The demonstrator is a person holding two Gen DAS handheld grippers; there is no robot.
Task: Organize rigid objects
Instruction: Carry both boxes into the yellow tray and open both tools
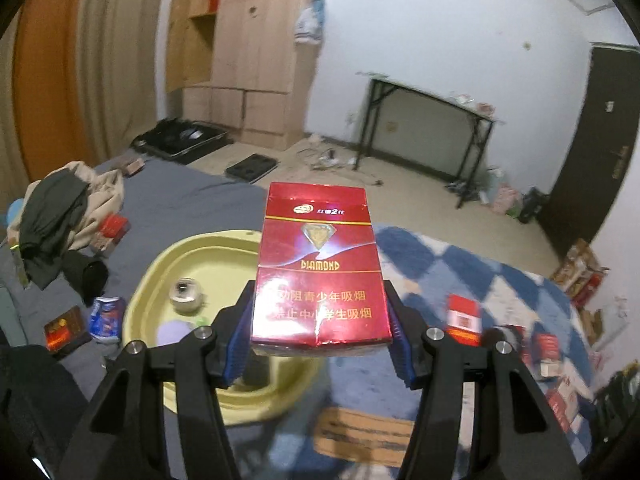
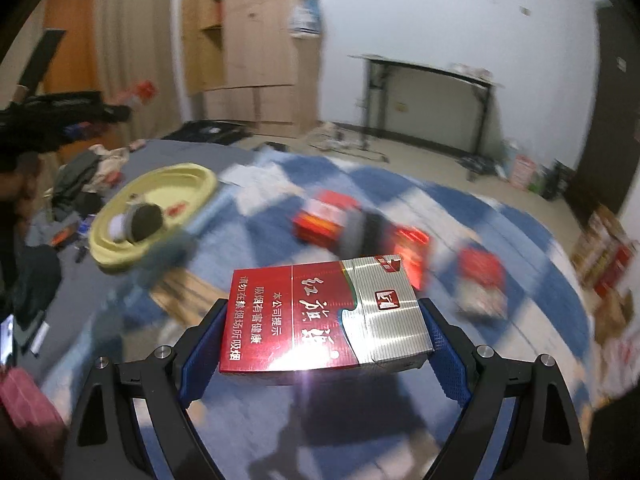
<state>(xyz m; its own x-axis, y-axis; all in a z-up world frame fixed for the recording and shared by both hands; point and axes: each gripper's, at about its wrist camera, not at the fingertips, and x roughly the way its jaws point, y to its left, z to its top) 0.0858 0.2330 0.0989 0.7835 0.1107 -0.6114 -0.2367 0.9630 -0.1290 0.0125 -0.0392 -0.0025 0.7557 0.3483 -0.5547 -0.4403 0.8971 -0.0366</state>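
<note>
My left gripper (image 1: 320, 320) is shut on a red Diamond cigarette pack (image 1: 318, 264), held upright above the near rim of a yellow basin (image 1: 160, 268). The basin holds a tape roll (image 1: 185, 296) and a pale purple item (image 1: 172, 330). My right gripper (image 2: 326, 332) is shut on a red and silver cigarette pack (image 2: 324, 316), held sideways above the blue checkered blanket (image 2: 520, 240). The yellow basin (image 2: 200, 184) lies far left in the right wrist view. Several red packs (image 2: 328, 216) lie blurred on the blanket.
A pile of clothes (image 1: 60, 216) sits left on the grey sheet. Small boxes (image 1: 64, 330) and a blue packet (image 1: 106, 316) lie beside the basin. A wooden board (image 1: 364, 436) lies below my left gripper. More red packs (image 1: 464, 316) lie to the right. A black desk (image 1: 432, 128) and a wardrobe (image 1: 256, 52) stand at the back.
</note>
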